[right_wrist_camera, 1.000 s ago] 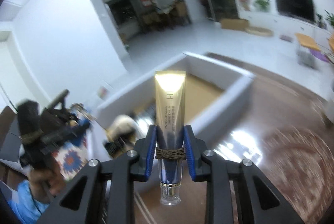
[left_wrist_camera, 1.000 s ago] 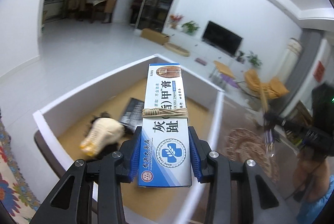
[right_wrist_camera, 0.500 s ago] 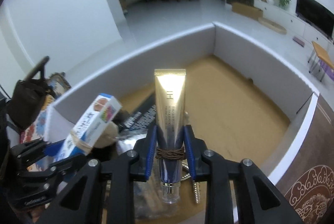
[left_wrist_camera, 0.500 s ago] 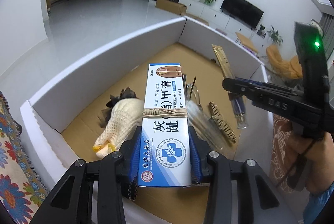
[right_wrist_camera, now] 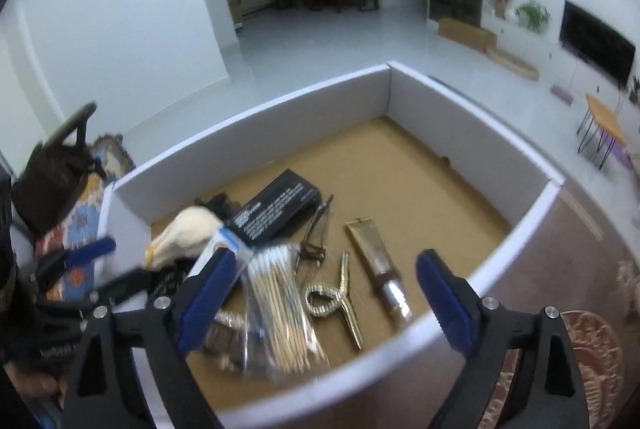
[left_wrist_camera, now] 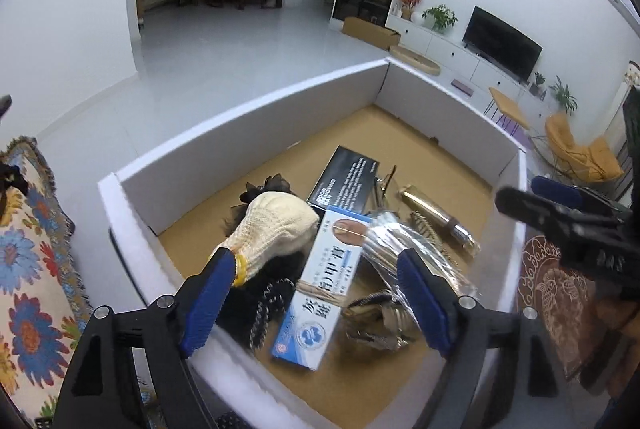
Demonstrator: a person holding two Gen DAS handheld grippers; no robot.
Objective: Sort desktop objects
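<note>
Left tool: I had it spread wide, released, above the white box.
Right tool: likewise released, gripping nothing.
Ointment carton: lay in the box against the cotton glove.
Gold tube: lay on the box's cardboard floor beside the hair clip.

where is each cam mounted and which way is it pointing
Left wrist: on the left gripper, looking down into the white box; its open blue-padded fingers show.
Right wrist: on the right gripper, facing the same box from nearer the gold tube; open fingers show.
Shared: box, tube, blue-and-white carton, black box.
</note>
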